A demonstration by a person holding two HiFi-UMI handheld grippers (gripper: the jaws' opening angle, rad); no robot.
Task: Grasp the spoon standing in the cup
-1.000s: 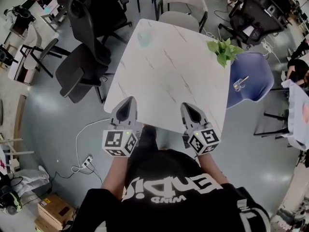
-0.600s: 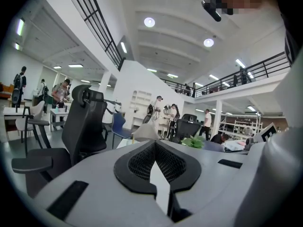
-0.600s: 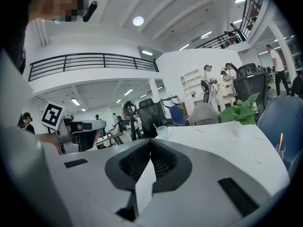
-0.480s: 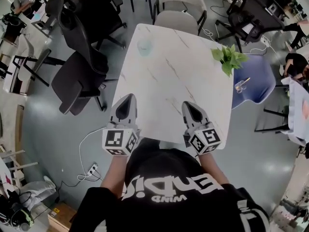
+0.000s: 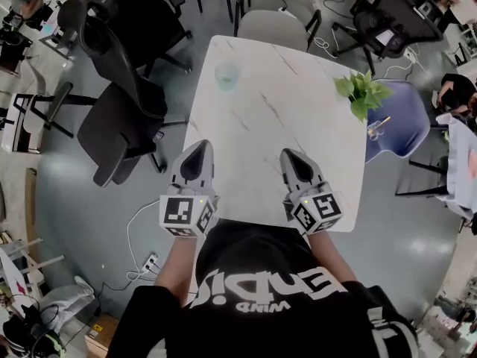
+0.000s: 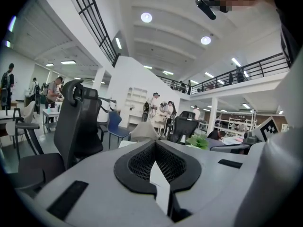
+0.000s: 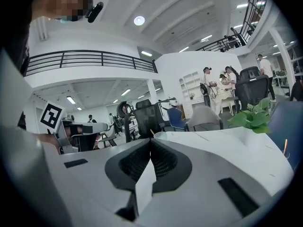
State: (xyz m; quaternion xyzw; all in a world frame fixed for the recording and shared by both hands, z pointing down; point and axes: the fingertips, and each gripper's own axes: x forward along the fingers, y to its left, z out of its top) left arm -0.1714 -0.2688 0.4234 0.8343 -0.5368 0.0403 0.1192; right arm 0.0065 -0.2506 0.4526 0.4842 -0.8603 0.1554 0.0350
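My left tongs (image 5: pixel 201 149) and right tongs (image 5: pixel 289 157) are both closed and empty over the near edge of the worktop (image 5: pixel 298 110) (the cup (image 5: pixel 226 74) stands well beyond them).

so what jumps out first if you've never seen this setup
The white marble table fills the middle of the head view, with the left gripper and right gripper side by side over its near edge, both shut. A green plant sits at its far right corner; a cup with a spoon stands on the blue chair beyond.
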